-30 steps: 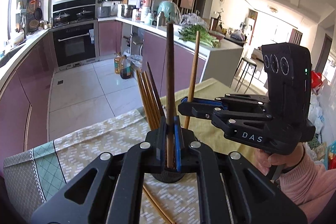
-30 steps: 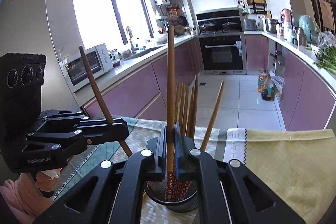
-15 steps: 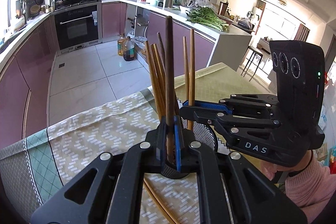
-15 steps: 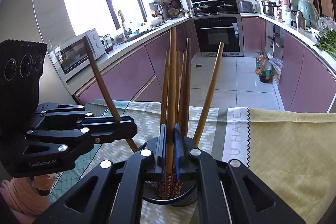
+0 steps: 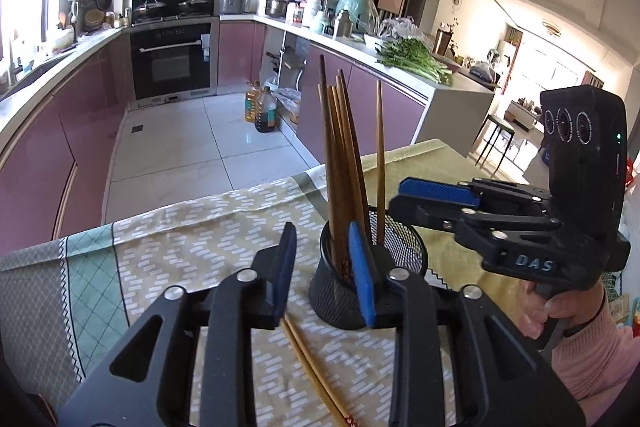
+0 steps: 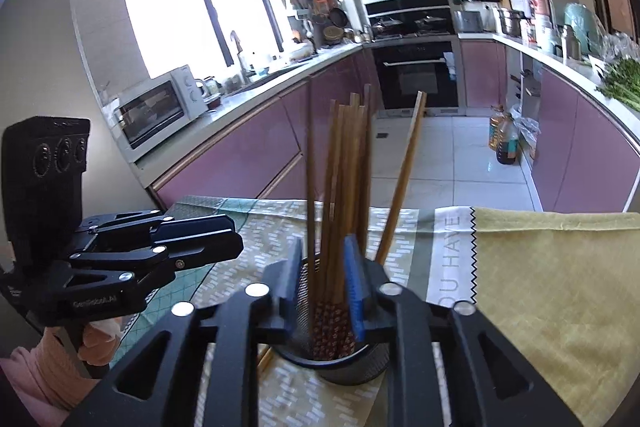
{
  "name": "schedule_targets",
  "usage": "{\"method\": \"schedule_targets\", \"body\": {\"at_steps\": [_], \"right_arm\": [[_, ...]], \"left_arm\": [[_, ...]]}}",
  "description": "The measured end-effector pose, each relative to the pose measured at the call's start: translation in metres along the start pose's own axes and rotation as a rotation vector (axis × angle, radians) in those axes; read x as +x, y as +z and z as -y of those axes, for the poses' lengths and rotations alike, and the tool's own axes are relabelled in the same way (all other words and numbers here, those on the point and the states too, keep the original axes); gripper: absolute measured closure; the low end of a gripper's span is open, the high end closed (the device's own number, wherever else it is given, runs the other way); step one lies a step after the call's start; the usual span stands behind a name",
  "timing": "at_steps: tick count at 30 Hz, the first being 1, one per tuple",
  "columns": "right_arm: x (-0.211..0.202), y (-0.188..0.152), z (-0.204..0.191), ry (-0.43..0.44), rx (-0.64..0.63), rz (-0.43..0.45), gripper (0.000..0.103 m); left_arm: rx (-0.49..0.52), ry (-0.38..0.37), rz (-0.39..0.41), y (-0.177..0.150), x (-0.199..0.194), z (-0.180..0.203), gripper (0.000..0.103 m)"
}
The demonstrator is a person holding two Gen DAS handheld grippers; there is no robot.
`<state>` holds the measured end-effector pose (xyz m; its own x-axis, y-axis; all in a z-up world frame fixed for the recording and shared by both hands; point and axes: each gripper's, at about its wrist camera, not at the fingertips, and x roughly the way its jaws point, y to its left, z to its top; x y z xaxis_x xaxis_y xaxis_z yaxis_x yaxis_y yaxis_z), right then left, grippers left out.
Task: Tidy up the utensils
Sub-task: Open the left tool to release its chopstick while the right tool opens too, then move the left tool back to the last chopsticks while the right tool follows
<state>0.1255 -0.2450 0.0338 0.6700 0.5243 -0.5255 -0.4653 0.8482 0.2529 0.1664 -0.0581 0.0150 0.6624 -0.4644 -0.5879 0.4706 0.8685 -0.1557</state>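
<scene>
Both grippers were clamped on one chopstick each a moment ago, standing it over the black mesh cup. Now the left gripper (image 5: 322, 269) has its blue pads spread apart with nothing between them, and the dark chopstick it held stands in the mesh cup (image 5: 404, 243) with the others. The right gripper (image 6: 322, 281) has also parted its pads; the chopsticks (image 6: 340, 195) seen between them look free inside the cup, not pinched, though one is blurred as if it is falling into place. So I judge that these two sticks are delivered, and this part of the task is done.

The bundle of chopsticks (image 5: 344, 163) leans together at the left side of the cup, and one lighter chopstick (image 5: 379, 163) stands apart at the right. In the left view the right gripper (image 5: 436, 195) hovers just to the right of the cup, near its rim.

What is left: a pair of chopsticks (image 5: 316, 367) lies flat on the patterned tablecloth (image 5: 192, 251), near the cup's foot and partly under the left gripper. I think they are the next to collect. The cup stands close to them and the right gripper is near, so a pick from the left side seems easier. The sticks lie touching each other, which may make it hard to take only one.
</scene>
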Motion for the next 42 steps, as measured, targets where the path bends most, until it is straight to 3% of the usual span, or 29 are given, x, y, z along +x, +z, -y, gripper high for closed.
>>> {"method": "schedule_targets", "body": {"at_steps": [4, 6, 10, 14, 18, 24, 34, 42], "right_arm": [[-0.017, -0.013, -0.017, 0.044, -0.064, 0.007, 0.063], [-0.022, -0.023, -0.026, 0.069, -0.09, -0.006, 0.06], [-0.013, -0.049, -0.039, 0.102, -0.117, -0.081, 0.06], [0.017, -0.079, -0.049, 0.119, -0.107, -0.198, 0.06], [0.041, -0.099, -0.06, 0.108, -0.103, -0.278, 0.06], [0.052, -0.114, -0.072, 0.08, -0.117, -0.324, 0.06], [0.048, -0.121, -0.076, 0.046, -0.121, -0.339, 0.061], [0.041, -0.121, -0.068, 0.026, -0.098, -0.35, 0.068]], "left_arm": [[-0.002, 0.05, 0.076, -0.023, -0.029, -0.004, 0.055], [-0.011, 0.061, 0.088, -0.035, -0.038, -0.008, 0.042], [-0.033, 0.111, 0.077, -0.064, -0.048, -0.014, 0.034], [-0.061, 0.176, 0.045, -0.084, -0.046, -0.022, 0.019], [-0.095, 0.218, 0.012, -0.102, -0.042, -0.03, 0.016], [-0.143, 0.236, -0.023, -0.116, -0.039, -0.04, 0.016], [-0.146, 0.222, -0.05, -0.125, -0.037, -0.038, 0.018], [-0.104, 0.196, -0.077, -0.126, -0.029, -0.027, 0.021]]}}
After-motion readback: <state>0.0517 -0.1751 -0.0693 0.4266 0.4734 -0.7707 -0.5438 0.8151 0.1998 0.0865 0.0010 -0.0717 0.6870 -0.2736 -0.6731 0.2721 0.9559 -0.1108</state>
